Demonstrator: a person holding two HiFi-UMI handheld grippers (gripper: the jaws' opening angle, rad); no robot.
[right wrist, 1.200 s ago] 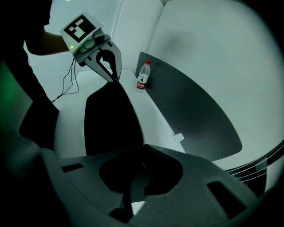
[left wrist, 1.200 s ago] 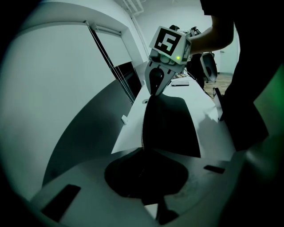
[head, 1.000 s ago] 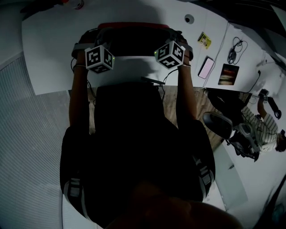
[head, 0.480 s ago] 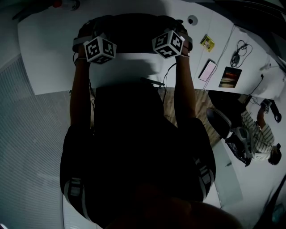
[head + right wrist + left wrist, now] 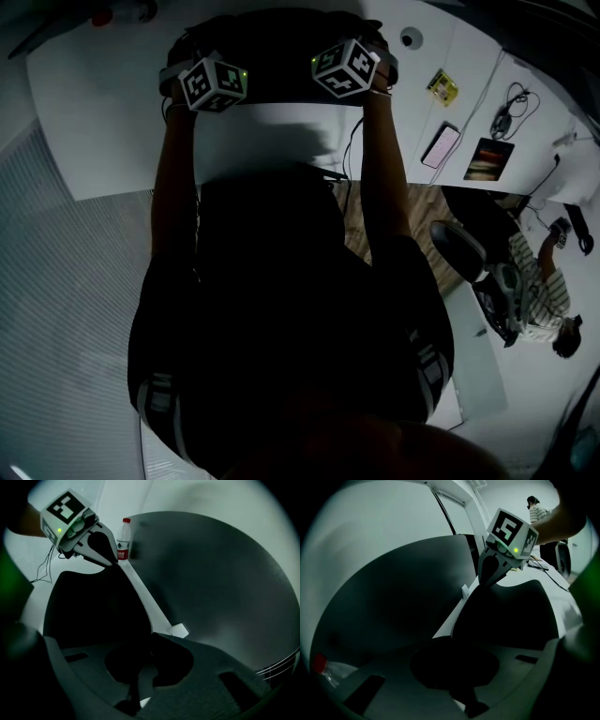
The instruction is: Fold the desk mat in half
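Observation:
The black desk mat (image 5: pixel 211 583) lies on the white table (image 5: pixel 112 112). Its near edge is lifted into a dark flap (image 5: pixel 506 616) stretched between both grippers. The left gripper (image 5: pixel 454 641) is shut on the flap's left end, and the right gripper (image 5: pixel 150 637) is shut on the right end. In the head view the left gripper (image 5: pixel 214 82) and right gripper (image 5: pixel 345 67) hover side by side over the mat (image 5: pixel 272 47) at the table's far part. Each gripper view shows the other gripper pinching the same edge: the right gripper (image 5: pixel 501 559) and the left gripper (image 5: pixel 89 541).
A water bottle (image 5: pixel 123 540) stands beyond the mat's far left corner. A phone (image 5: pixel 442 145), a yellow card (image 5: pixel 442 86), a dark booklet (image 5: pixel 487 159) and a cable (image 5: pixel 506 108) lie on the table's right. An office chair (image 5: pixel 464 248) and another person (image 5: pixel 534 291) are at the right.
Both grippers have moved away from the body toward the table's far side, carrying the mat's edge with them. The red strip seen earlier at the fold is no longer visible.

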